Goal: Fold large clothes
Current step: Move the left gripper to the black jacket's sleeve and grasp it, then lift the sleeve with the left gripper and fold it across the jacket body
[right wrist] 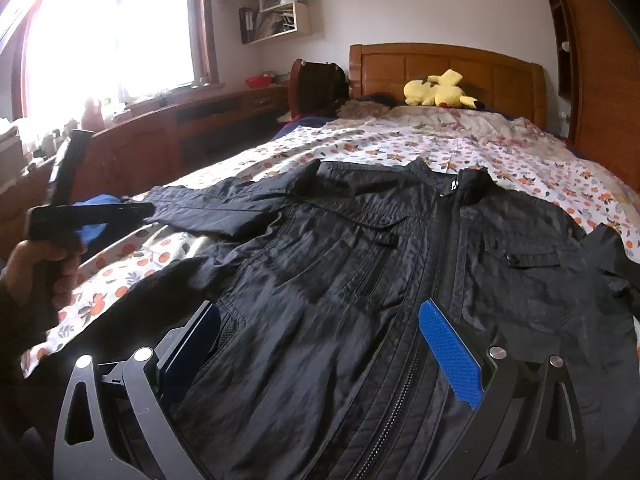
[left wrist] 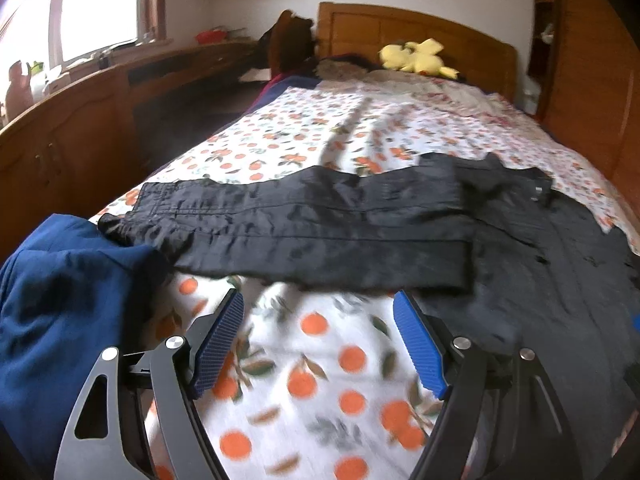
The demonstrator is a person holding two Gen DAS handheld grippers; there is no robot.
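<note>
Bedroom bed point(right wrist: 520, 160) serves as the folding surface: black jacket point(right wrist: 360, 248) lies zipped and face-up near its foot, sleeve point(left wrist: 304, 224) stretched sideways for folding; left gripper point(left wrist: 318, 340) and right gripper point(right wrist: 320, 344) hover above, jaws apart, empty.

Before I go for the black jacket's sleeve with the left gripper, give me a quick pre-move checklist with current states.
1. Black zip-front nylon jacket lies spread face up on the orange-print bedsheet: ok.
2. Its outstretched sleeve lies flat, nothing on it: ok.
3. Left gripper open, nothing between its fingers: ok.
4. Left gripper at the sleeve: not ok, sheet lies between its fingers.
5. Right gripper open above the jacket's front, gripping nothing: ok.
6. Blue garment clear of the sleeve cuff: cannot tell, they sit close.
</note>
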